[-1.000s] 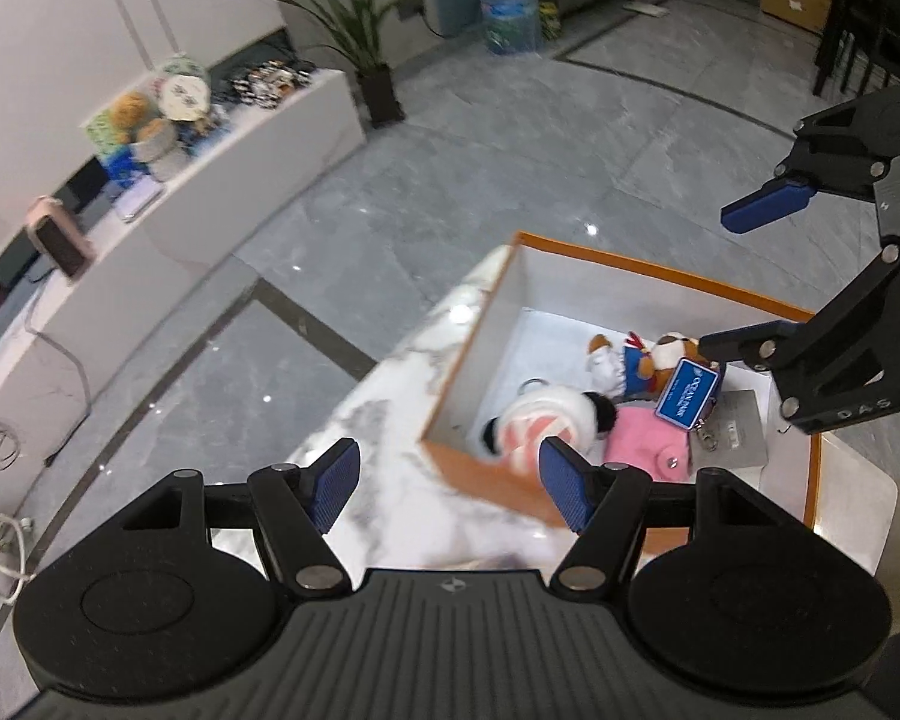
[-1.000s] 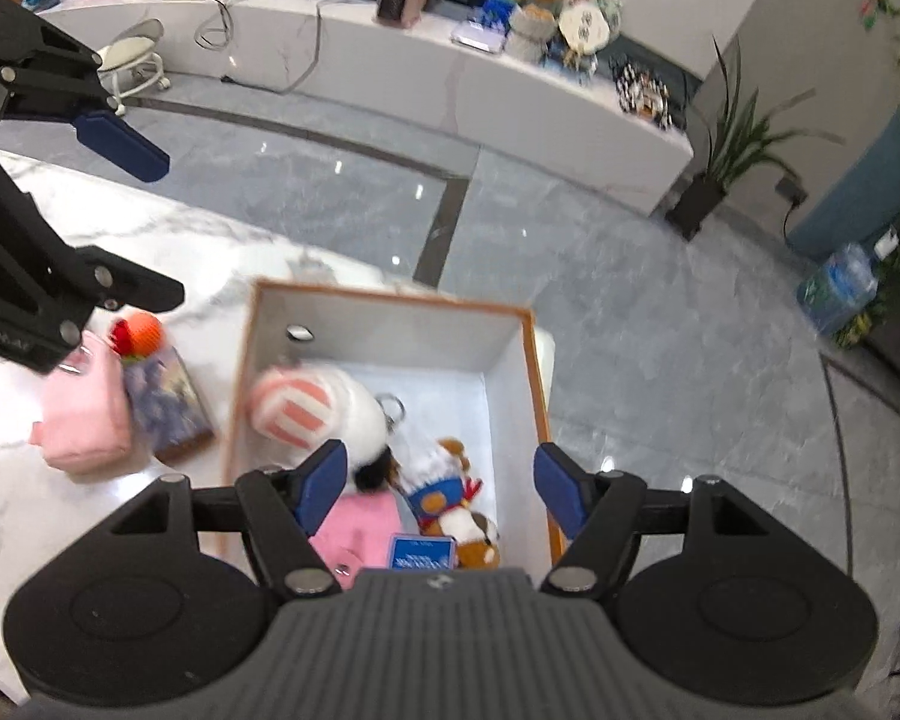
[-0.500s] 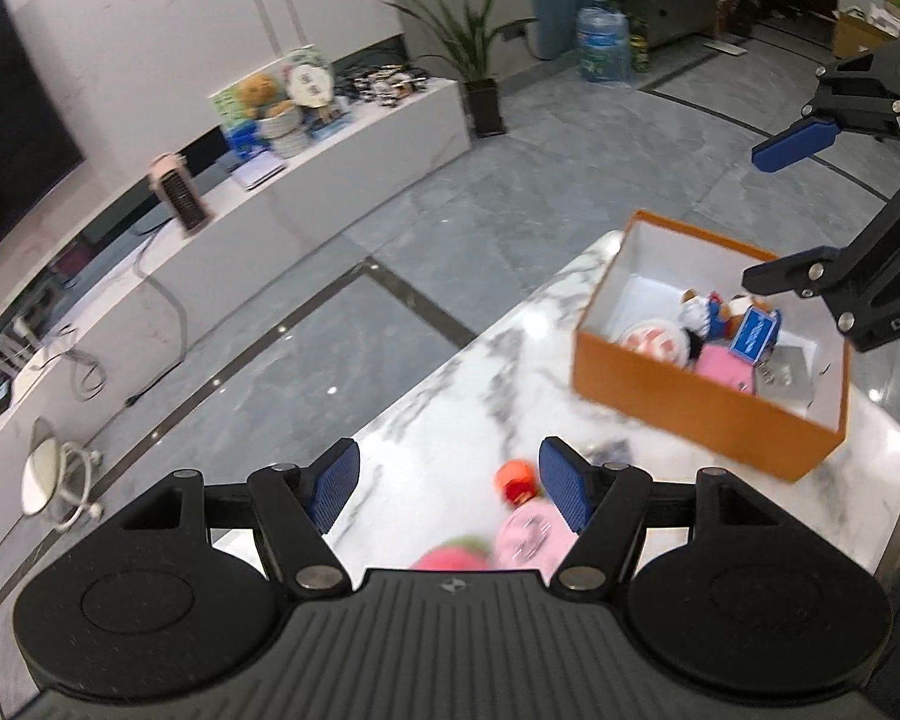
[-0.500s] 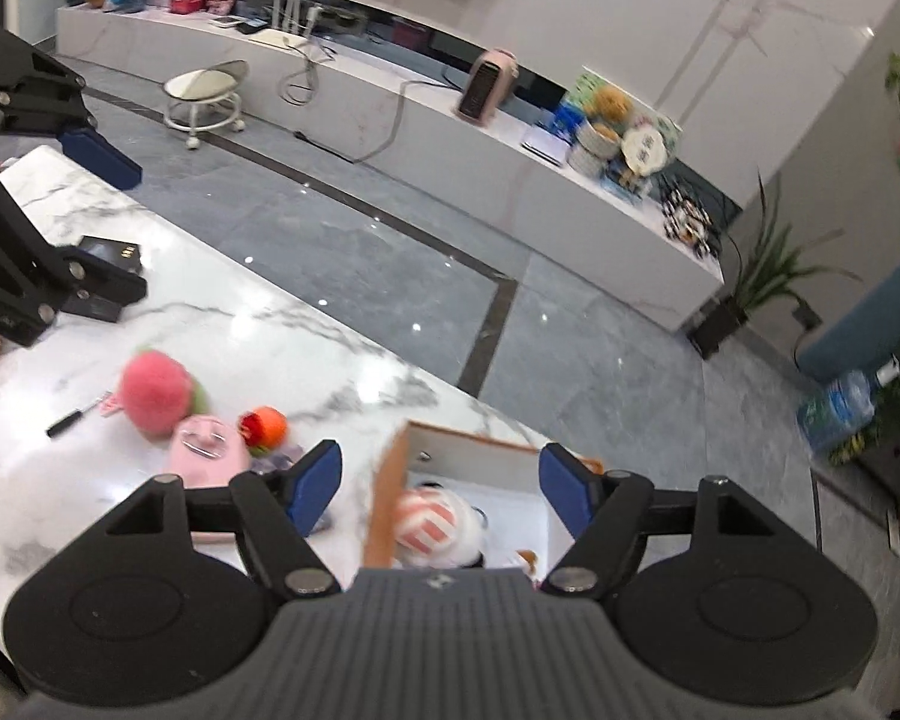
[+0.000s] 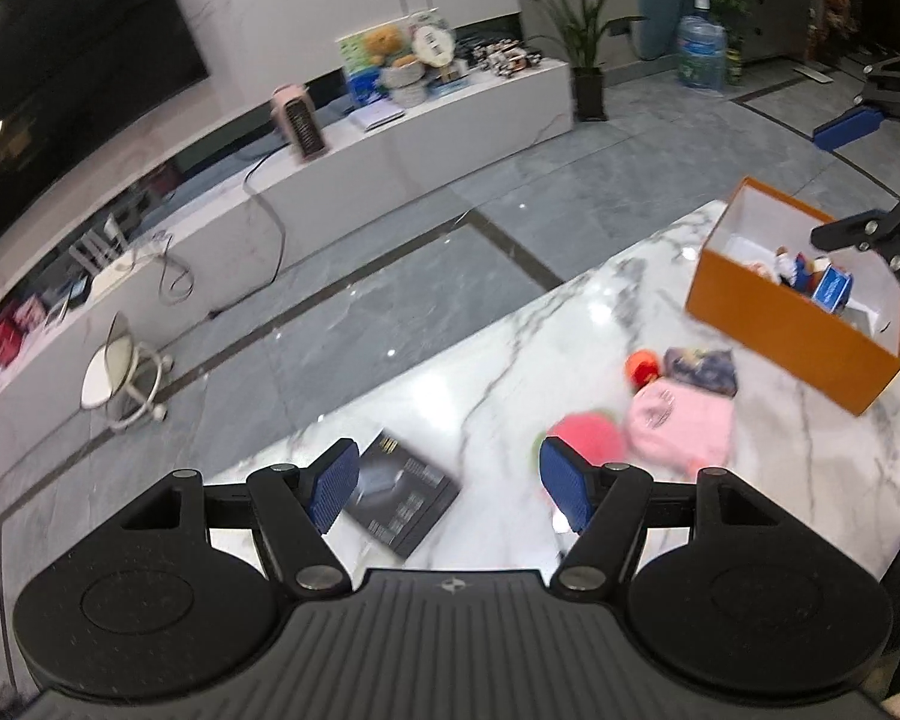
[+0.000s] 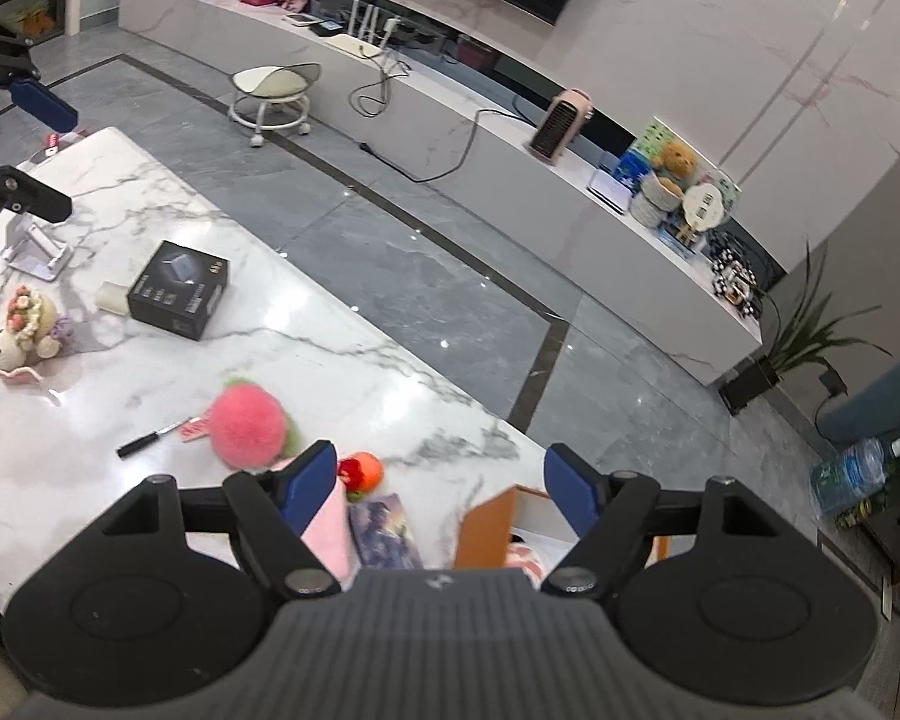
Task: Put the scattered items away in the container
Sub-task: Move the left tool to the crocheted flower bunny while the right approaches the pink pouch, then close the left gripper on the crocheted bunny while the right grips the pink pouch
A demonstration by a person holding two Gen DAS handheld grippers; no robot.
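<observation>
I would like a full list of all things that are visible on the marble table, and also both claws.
orange box: one, orange outside and white inside, at the table's far right end, toys inside
pink plush ball: one, pink, middle of the table
pink pouch: one, beside the ball
orange toy: one, small, near the pouch
black box: one, lying flat
black pen: one, left of the ball
flower doll: one, cream, left part
left claw: open, empty
right claw: open, empty
</observation>
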